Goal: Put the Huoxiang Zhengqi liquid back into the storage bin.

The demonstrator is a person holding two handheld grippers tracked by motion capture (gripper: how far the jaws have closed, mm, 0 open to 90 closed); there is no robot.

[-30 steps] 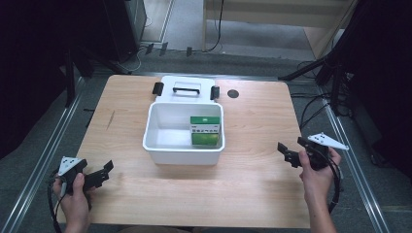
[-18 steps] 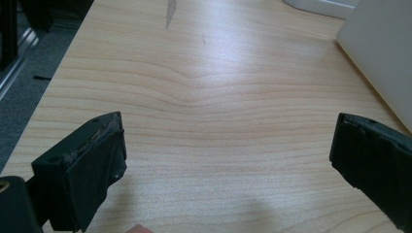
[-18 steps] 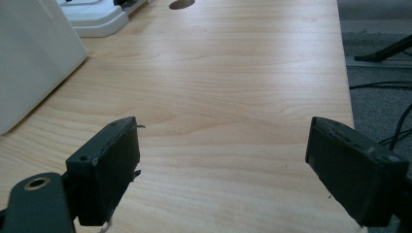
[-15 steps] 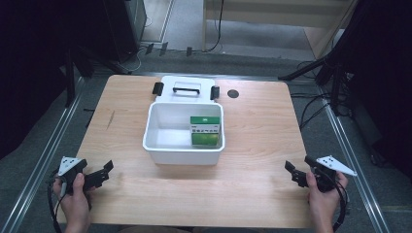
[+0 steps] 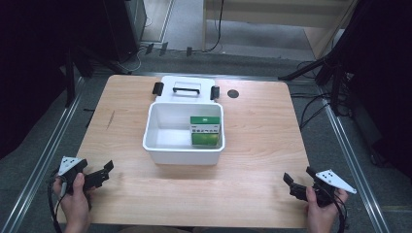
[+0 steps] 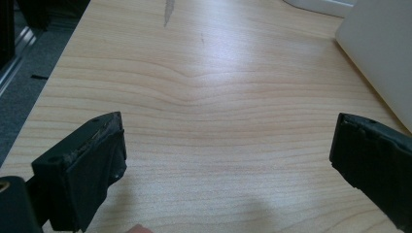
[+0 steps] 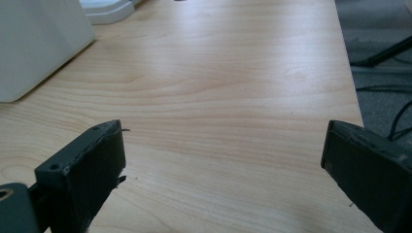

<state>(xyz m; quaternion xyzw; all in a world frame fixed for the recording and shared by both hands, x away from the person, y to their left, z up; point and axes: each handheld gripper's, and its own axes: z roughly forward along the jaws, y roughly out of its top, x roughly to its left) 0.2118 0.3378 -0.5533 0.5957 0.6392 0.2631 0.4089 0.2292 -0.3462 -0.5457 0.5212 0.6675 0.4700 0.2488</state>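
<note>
A white bin [image 5: 183, 154] stands open at the middle of the wooden table, with a green box [image 5: 205, 131] upright in its right half. My left gripper [image 5: 104, 173] rests near the front left corner, held by a hand, its jaws wide apart over bare wood [image 6: 228, 160]. The bin's wall [image 6: 384, 58] shows at the right of the left gripper view. Near the front right corner my right gripper [image 5: 296, 178] is open too [image 7: 223, 155]. Its jaws have just been opening, with nothing between them. The bin [image 7: 39, 43] lies off to its left.
The bin's white lid [image 5: 187, 88], with a handle and two black latches, lies flat behind the bin. A small black round spot [image 5: 233, 93] marks the table at the back right. Cables and dark stands surround the table on the floor.
The right hand has come down and toward the front edge of the table, settling near the front right corner. The left hand has stayed put.
</note>
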